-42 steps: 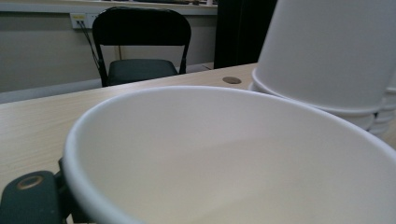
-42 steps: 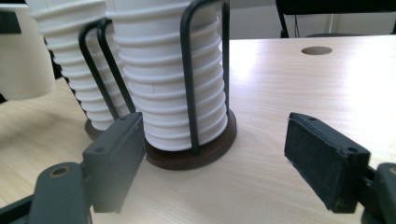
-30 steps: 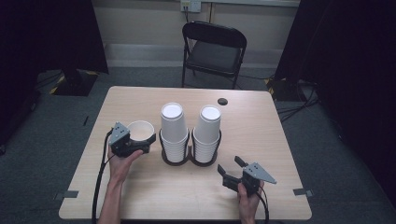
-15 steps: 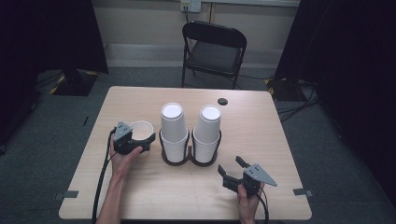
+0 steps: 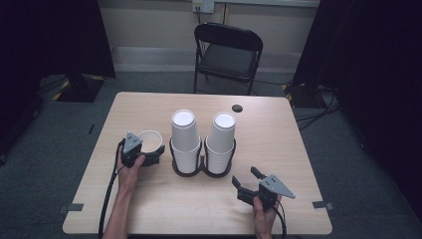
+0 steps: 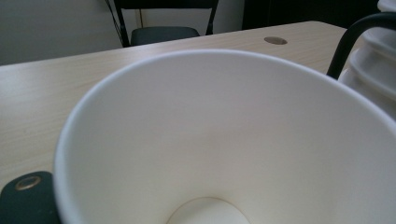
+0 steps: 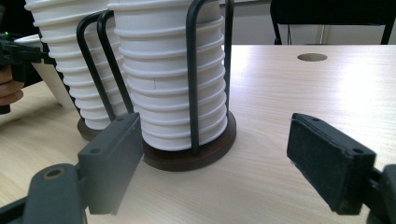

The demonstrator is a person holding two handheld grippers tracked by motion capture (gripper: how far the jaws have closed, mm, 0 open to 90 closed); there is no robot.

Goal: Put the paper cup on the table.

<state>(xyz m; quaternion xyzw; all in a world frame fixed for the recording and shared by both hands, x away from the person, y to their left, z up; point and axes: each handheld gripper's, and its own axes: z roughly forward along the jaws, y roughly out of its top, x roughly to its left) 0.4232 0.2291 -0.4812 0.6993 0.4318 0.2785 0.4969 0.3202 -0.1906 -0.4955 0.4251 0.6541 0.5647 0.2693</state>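
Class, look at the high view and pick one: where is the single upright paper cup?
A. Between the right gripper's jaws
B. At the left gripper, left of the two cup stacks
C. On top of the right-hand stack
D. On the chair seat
B: the single cup stands mouth-up at the left gripper, left of the cup stacks.

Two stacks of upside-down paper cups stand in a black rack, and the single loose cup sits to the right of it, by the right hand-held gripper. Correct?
Not quite. The loose cup sits left of the rack, at the left hand-held gripper, as the high view shows. The two upside-down stacks in the rack are as stated.
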